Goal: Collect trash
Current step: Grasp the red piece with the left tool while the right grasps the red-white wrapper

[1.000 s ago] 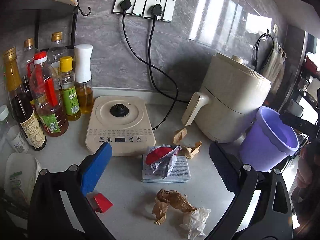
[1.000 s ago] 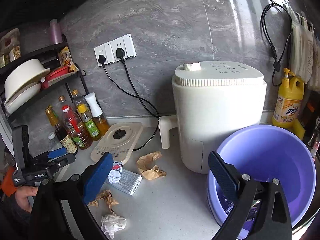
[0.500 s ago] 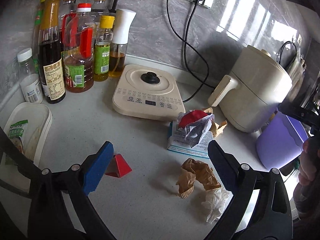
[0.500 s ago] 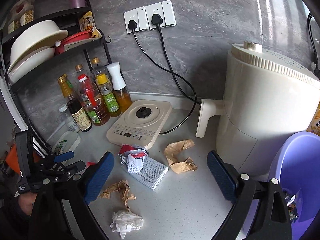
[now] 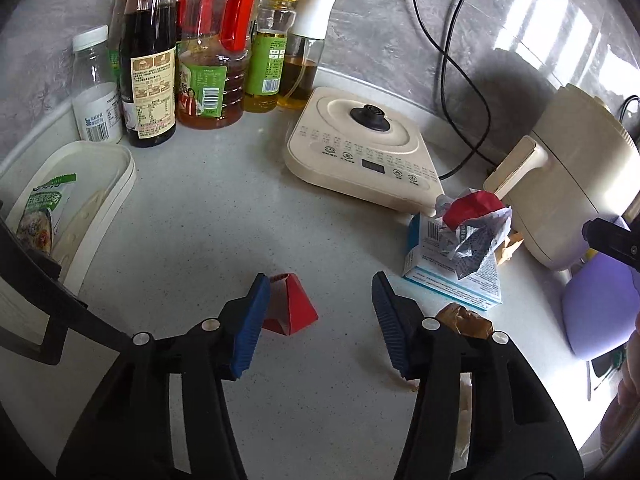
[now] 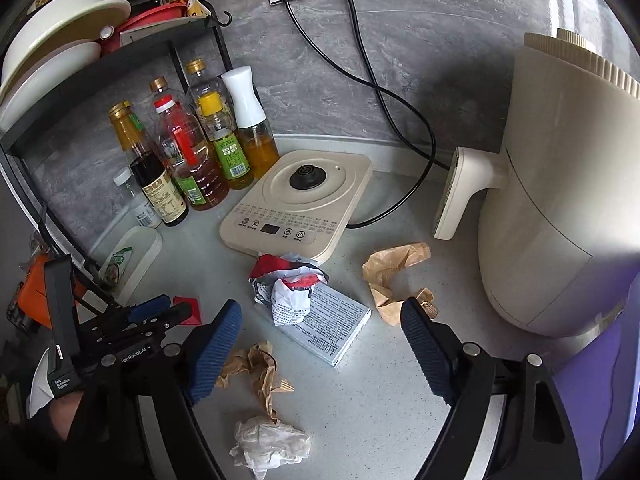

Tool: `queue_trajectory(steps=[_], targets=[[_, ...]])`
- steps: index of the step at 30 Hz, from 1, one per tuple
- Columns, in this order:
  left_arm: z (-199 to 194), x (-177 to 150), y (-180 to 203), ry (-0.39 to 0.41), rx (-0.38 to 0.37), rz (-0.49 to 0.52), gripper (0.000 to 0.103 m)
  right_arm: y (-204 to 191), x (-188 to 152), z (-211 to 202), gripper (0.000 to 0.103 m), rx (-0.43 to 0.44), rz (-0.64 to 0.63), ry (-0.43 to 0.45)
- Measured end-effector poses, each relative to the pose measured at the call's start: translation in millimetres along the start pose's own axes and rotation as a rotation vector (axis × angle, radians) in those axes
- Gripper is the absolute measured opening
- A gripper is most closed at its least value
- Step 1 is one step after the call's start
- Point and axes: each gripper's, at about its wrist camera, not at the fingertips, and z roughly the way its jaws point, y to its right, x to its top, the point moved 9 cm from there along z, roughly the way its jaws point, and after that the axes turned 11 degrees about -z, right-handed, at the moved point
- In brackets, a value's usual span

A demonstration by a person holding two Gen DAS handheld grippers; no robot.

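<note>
The left tongs (image 5: 318, 320), spread, are now brought down beside the red scrap (image 5: 290, 306), while the white tissue (image 6: 270, 446) is shown only beneath the spread right tongs (image 6: 320, 348)

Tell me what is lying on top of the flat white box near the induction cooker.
A crumpled red-and-white wrapper lies on the flat white box, covering its end nearest the induction cooker. Whatever is printed beneath the wrapper is hidden.

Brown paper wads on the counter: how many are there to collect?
2. One brown wad lies in front of the air fryer; the other sits near the counter's front, just above the white tissue ball. More could hide behind the grippers.
</note>
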Motion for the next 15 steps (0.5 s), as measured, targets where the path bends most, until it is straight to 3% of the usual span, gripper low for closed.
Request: queue_trajectory(steps=[3,5,7,9,15], targets=[[10,-3,-1,-0.028,0.001,-0.002,0.04,-9,1,4,0.078,0.022,-0.005,-0.002],[16,-5,-2,-0.048,0.018,-0.001,0.021,-15,0,9,0.076,0.034,-0.017,-0.012],[20,-6,-1,-0.062,0.034,0.004,0.009,-21,-2,16,0.073,0.055,-0.022,-0.03],[16,-1,1,-0.034,0.054,0.019,0.006,-26,-3,25,0.07,0.064,-0.031,-0.047],[1,14,12,0.012,0.012,0.035,0.006,-33,2,48,0.066,0.066,-0.071,-0.076]])
